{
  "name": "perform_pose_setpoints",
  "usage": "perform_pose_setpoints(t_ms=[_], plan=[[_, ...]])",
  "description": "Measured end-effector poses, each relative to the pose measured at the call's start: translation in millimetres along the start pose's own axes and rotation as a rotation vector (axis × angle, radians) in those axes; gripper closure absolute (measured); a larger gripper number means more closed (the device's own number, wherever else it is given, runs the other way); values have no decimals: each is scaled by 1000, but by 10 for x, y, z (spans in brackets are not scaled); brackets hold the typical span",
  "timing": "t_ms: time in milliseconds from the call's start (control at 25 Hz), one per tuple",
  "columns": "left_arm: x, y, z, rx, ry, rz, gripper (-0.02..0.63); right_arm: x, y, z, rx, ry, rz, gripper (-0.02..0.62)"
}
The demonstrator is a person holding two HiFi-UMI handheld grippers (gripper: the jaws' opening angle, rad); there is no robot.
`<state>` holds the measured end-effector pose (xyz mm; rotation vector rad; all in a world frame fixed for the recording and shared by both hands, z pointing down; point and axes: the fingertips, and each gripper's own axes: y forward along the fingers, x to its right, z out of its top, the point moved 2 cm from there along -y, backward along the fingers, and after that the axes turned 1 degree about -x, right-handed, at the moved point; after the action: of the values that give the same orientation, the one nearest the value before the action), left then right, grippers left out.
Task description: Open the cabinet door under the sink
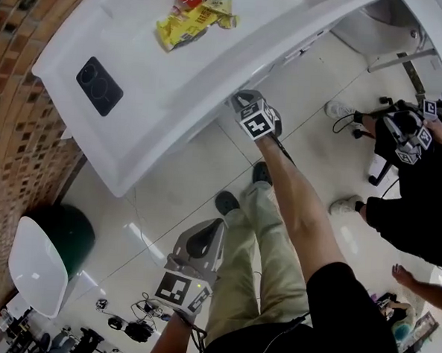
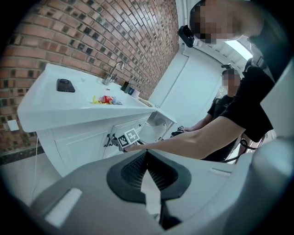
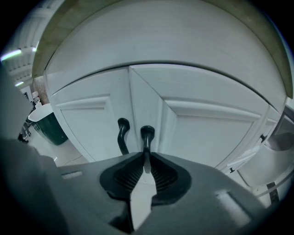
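The white cabinet under the counter has two doors, a left door (image 3: 89,126) and a right door (image 3: 216,133), each with a black handle. My right gripper (image 3: 146,158) is shut on the right door's handle (image 3: 147,135); the left door's handle (image 3: 122,137) stands free beside it. Both doors look flush with the frame. In the head view my right gripper (image 1: 244,105) reaches under the counter's edge (image 1: 174,94). My left gripper (image 1: 206,234) hangs back over the floor, jaws together and empty; from it I see the cabinet (image 2: 87,142) and the right gripper (image 2: 120,142) at the handles.
A black phone (image 1: 99,86) and yellow snack packets (image 1: 193,17) lie on the counter. A dark green bin (image 1: 72,230) with a white lid (image 1: 36,265) stands by the brick wall. Another person (image 1: 418,184) stands to the right, and cables lie on the floor (image 1: 134,320).
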<state>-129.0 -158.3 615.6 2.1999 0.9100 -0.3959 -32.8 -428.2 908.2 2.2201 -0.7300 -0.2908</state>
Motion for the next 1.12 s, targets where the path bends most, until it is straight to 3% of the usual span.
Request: perform_pose_setpoints(t_ms=[480, 1120], plan=[[100, -15, 34, 9, -12, -25, 591, 73, -515, -560, -14, 27, -4, 557], [317, 156, 171, -23, 31, -93, 591, 291, -946, -1007, -43, 121, -39, 558]])
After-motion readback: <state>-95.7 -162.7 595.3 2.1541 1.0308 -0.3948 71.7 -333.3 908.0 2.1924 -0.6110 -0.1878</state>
